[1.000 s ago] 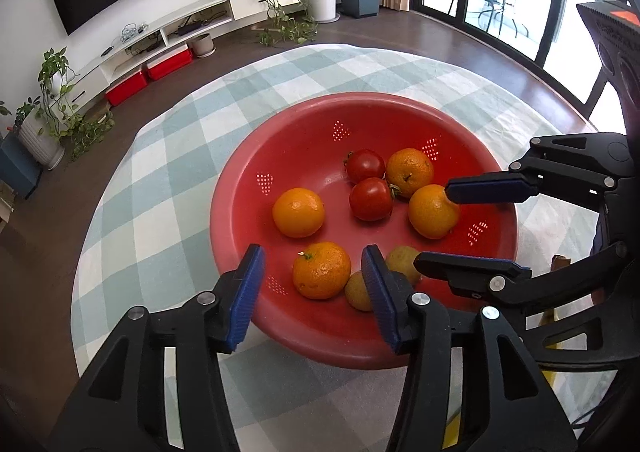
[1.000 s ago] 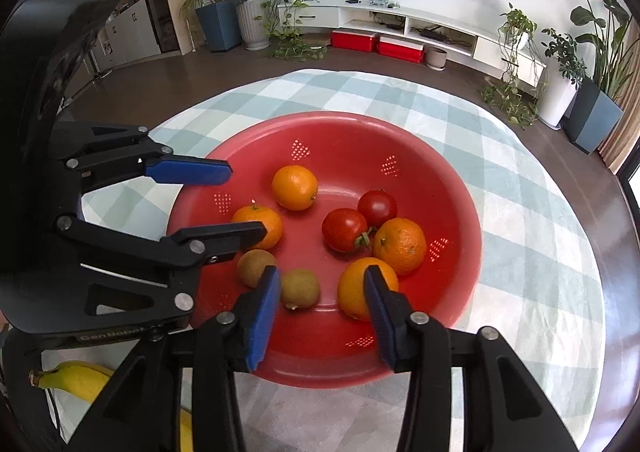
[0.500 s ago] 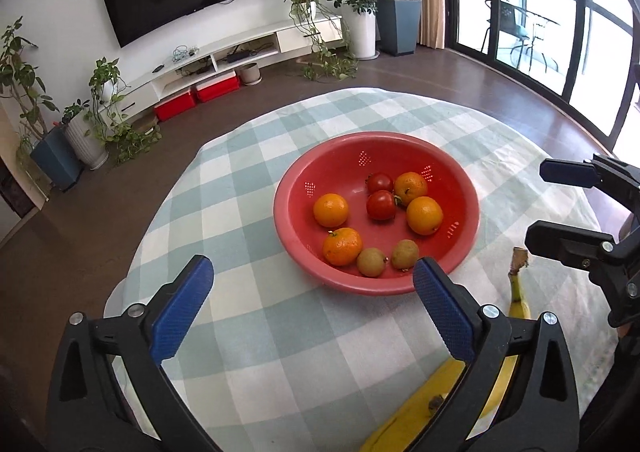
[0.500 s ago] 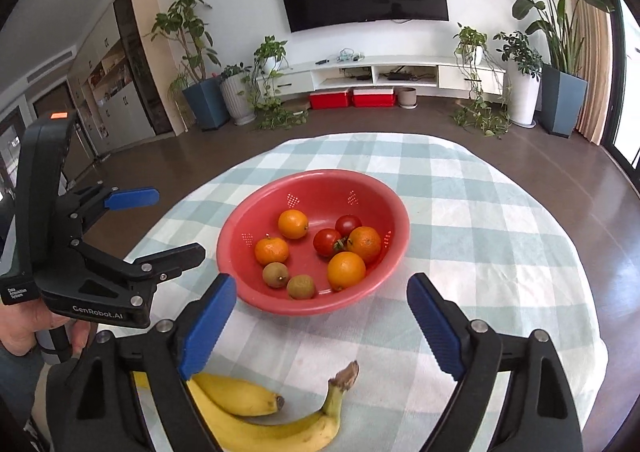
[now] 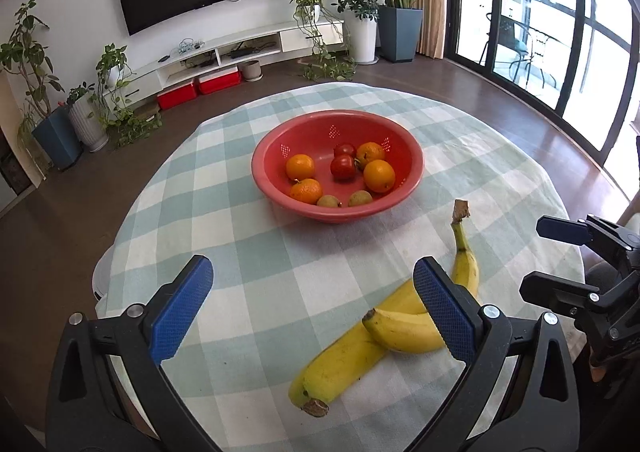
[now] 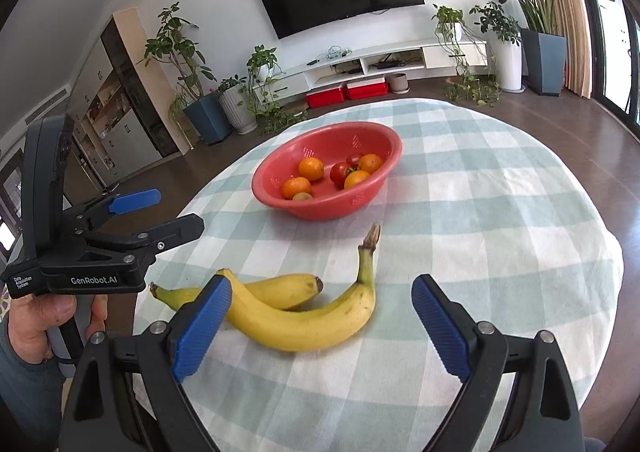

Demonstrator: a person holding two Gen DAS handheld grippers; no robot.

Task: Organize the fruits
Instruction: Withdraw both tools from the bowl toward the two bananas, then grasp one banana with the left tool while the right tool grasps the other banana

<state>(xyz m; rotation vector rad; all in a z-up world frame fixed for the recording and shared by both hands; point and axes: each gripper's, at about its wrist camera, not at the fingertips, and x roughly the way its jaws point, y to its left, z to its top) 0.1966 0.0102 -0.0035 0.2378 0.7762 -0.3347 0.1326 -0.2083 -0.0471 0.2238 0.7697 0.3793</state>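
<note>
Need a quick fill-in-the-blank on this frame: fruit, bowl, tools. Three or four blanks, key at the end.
1. The round red plastic bowl holds ____ oranges.
2. Two yellow bananas lie on the checked tablecloth, ____ the bowl.
3. The left tool and right tool both have their jaws ____.
4. Between the oranges sit two red ____.

Missing words: four; outside; open; tomatoes

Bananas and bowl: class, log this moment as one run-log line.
left gripper: open, empty | right gripper: open, empty | bananas: two on cloth, crossed | bowl: oranges, tomatoes, kiwis
</note>
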